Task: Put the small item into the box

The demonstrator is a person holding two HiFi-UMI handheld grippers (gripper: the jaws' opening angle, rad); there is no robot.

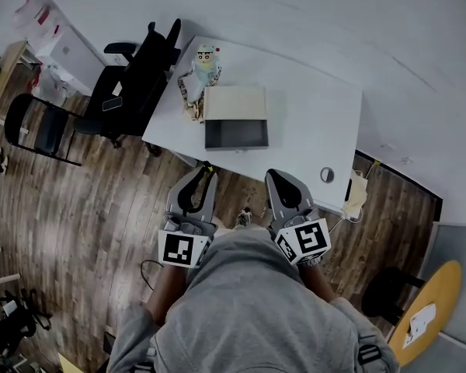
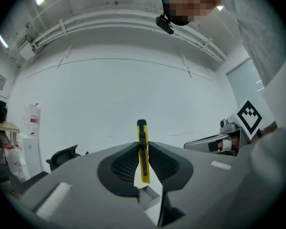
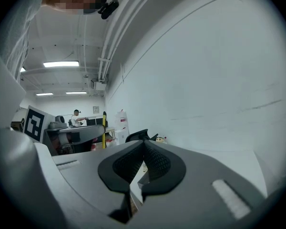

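Observation:
An open cardboard box [image 1: 235, 133] with its flap folded back sits on the white table [image 1: 311, 123]. My left gripper [image 1: 204, 171] is held upright in front of the table's near edge. In the left gripper view it [image 2: 142, 144] is shut on a yellow utility knife [image 2: 142, 152] that stands upright between the pads, its dark tip sticking above them. My right gripper [image 1: 276, 176] is beside it on the right; its fingertips [image 3: 143, 142] meet with nothing between them. Both grippers are short of the box and apart from it.
A cartoon doll [image 1: 203, 67] sits at the table's far left corner, touching the box's flap. A small round grey object [image 1: 327, 175] lies near the table's front right. Black office chairs [image 1: 136, 80] stand left of the table. A round yellow table [image 1: 431, 309] is at the lower right.

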